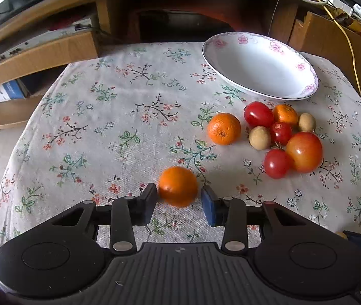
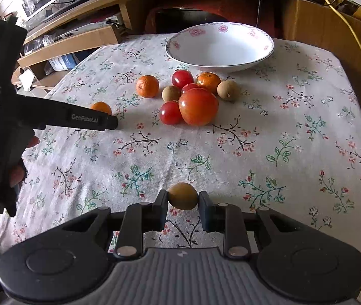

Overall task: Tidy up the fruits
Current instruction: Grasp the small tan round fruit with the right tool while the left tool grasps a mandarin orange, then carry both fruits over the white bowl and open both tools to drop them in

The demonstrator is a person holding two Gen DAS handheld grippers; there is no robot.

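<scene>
My left gripper (image 1: 179,199) is shut on an orange (image 1: 178,186) that looks blurred, low over the flowered cloth. In the right wrist view the same orange (image 2: 101,107) peeks over a finger (image 2: 89,121) of that gripper. My right gripper (image 2: 183,207) is shut on a small brown longan (image 2: 183,196), near the table's front. The other fruit lies in a loose pile: an orange (image 1: 223,128), a mandarin (image 1: 285,113), a big red-orange tomato (image 1: 304,151), small red tomatoes (image 1: 258,114) and two longans (image 1: 259,141). Behind the pile stands an empty white flowered bowl (image 1: 256,68).
The cloth-covered table (image 2: 295,152) drops off at its rounded edges. Wooden shelving (image 1: 40,53) with boxes and devices stands behind and to the left. A yellow cable (image 1: 353,58) hangs at the back right. A person's hand (image 2: 17,172) holds the left gripper's handle.
</scene>
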